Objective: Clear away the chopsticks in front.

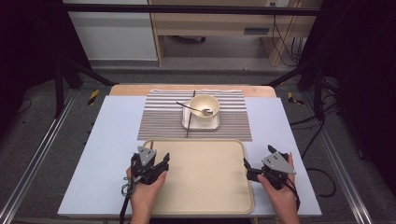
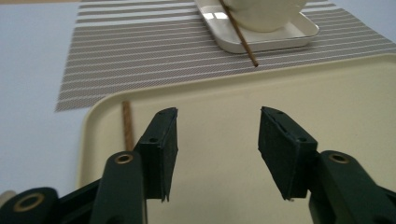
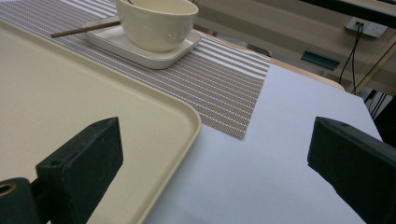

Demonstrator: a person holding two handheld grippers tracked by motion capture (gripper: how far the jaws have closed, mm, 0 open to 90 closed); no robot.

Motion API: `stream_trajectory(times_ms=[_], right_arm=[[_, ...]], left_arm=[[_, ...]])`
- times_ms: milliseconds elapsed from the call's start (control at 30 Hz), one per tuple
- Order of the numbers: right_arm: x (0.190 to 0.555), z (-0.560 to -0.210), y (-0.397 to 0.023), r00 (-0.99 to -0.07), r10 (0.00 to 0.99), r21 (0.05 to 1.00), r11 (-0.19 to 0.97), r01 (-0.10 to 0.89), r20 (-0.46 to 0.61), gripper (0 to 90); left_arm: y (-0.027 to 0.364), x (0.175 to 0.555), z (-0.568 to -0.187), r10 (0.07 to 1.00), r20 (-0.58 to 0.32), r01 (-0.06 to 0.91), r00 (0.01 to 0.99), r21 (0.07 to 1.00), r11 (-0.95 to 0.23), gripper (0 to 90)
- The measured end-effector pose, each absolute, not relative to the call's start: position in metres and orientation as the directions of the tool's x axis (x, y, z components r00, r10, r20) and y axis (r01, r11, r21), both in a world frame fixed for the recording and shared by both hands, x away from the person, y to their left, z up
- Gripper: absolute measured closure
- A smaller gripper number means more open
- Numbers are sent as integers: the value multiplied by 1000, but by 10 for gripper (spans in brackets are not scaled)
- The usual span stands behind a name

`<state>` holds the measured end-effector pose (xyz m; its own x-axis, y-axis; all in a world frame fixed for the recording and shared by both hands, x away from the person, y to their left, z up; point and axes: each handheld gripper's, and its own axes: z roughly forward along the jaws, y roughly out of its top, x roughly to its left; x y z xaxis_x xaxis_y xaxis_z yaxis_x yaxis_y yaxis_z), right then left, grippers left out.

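A beige tray lies at the table's near edge. My left gripper hovers over its left part, open, with bare tray between the jaws. One brown chopstick lies along the tray's left rim, just left of my left jaw. A second chopstick leans across a white square plate that carries a cream bowl with a spoon in it. My right gripper stands wide open at the tray's right rim, holding nothing.
A striped placemat lies under the plate, beyond the tray. A pale blue sheet covers the table. Black frame posts stand at the far corners, and cables trail on the floor to the right.
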<state>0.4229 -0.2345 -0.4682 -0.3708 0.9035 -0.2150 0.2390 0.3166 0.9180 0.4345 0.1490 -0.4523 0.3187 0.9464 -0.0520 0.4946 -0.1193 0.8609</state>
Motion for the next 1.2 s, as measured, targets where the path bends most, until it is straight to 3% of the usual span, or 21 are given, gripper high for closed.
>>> stream_trajectory(times_ms=[133, 167, 333, 433, 567, 667, 1200], right_arm=[[424, -468, -238, -348, 914, 921, 303, 246, -208, 44], [425, -468, -241, -336, 920, 924, 294, 246, -203, 47], [424, -467, -246, -311, 934, 930, 262, 258, -177, 47], [422, -465, -246, -311, 936, 936, 247, 252, -163, 47], [422, -465, -243, -319, 934, 936, 248, 249, -162, 48], [423, -465, -244, -320, 937, 941, 228, 249, -142, 48], [421, -460, -248, -303, 941, 968, 205, 147, -153, 62]], left_arm=[[140, 453, -447, 929, -42, 490, 367, 858, -155, 395], [139, 457, -445, 930, -44, 491, 365, 858, -152, 307], [133, 475, -435, 898, 9, 455, 440, 860, -231, 270], [131, 485, -427, 894, 74, 411, 443, 869, -275, 246], [126, 496, -420, 889, 80, 394, 450, 876, -278, 206], [122, 502, -421, 885, 115, 383, 451, 871, -309, 187], [113, 535, -406, 861, 88, 357, 501, 885, -298, 174]])
